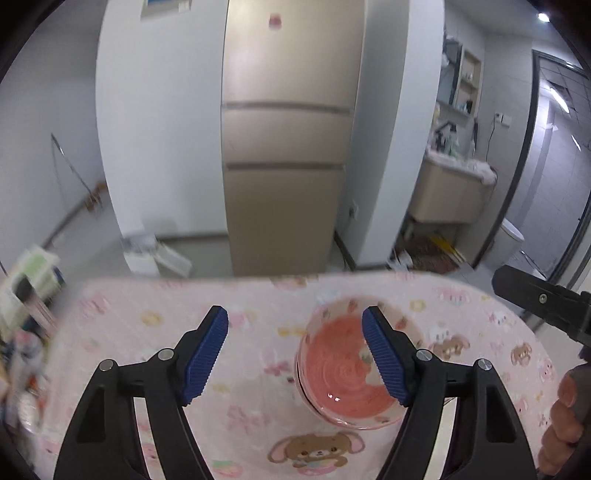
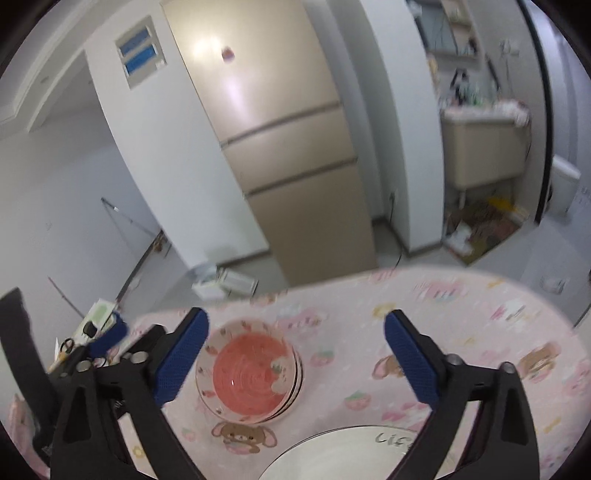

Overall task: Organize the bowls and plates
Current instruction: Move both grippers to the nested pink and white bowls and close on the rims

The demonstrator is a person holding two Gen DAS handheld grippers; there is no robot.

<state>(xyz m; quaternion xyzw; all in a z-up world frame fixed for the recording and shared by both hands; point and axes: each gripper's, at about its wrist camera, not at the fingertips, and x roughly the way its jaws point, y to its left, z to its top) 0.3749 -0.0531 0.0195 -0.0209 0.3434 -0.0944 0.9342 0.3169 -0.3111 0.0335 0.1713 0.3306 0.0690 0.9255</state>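
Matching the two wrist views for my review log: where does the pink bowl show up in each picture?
Left wrist view: the pink bowl sits right of centre, low in the frame, partly behind the right blue pad of the open left tongs.
Right wrist view: the pink bowl lies left of centre, just beside the left pad of the open right tongs.
Shared landmark: the beige fridge beyond the table.

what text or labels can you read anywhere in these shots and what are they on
"LIF": dark handwritten-style letters on the rim of the white plate at the bottom of the right wrist view; the right tool cuts off the rest.
Blue-and-white panel on the wall: too blurred to read.
Pink sticker on the beige fridge: no legible text.
Pink tablecloth and pink patterned plates: pictures only, no words seen.
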